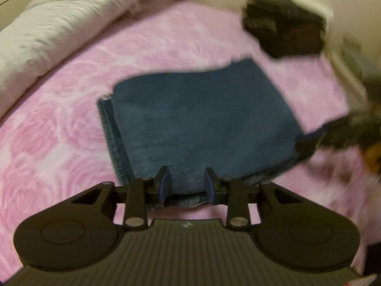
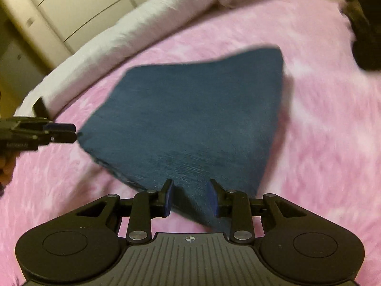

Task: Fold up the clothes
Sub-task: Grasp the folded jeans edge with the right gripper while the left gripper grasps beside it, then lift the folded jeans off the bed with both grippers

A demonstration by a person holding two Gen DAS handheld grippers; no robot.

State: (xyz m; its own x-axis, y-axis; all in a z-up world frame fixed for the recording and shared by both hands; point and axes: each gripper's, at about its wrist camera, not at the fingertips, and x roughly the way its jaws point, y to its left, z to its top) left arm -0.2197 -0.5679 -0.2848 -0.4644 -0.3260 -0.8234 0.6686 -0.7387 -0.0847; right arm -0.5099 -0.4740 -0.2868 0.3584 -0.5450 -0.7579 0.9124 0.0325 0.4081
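A folded dark blue cloth (image 1: 200,124) lies flat on a pink blanket (image 1: 59,124), with layered edges showing at its left side. My left gripper (image 1: 187,186) is open, its blue-padded fingers astride the cloth's near edge. In the right wrist view the same blue cloth (image 2: 190,119) spreads ahead, and my right gripper (image 2: 191,197) is open with the cloth's near corner lying between its fingers. The left gripper (image 2: 62,131) shows side-on at the cloth's left corner. The right gripper (image 1: 309,140) appears blurred at the cloth's right corner.
A white fluffy bolster (image 1: 47,31) runs along the blanket's far left side. A dark bulky object (image 1: 283,26) sits at the far right. Cream cabinet doors (image 2: 71,7) stand behind. A hand (image 2: 6,166) holds the left gripper.
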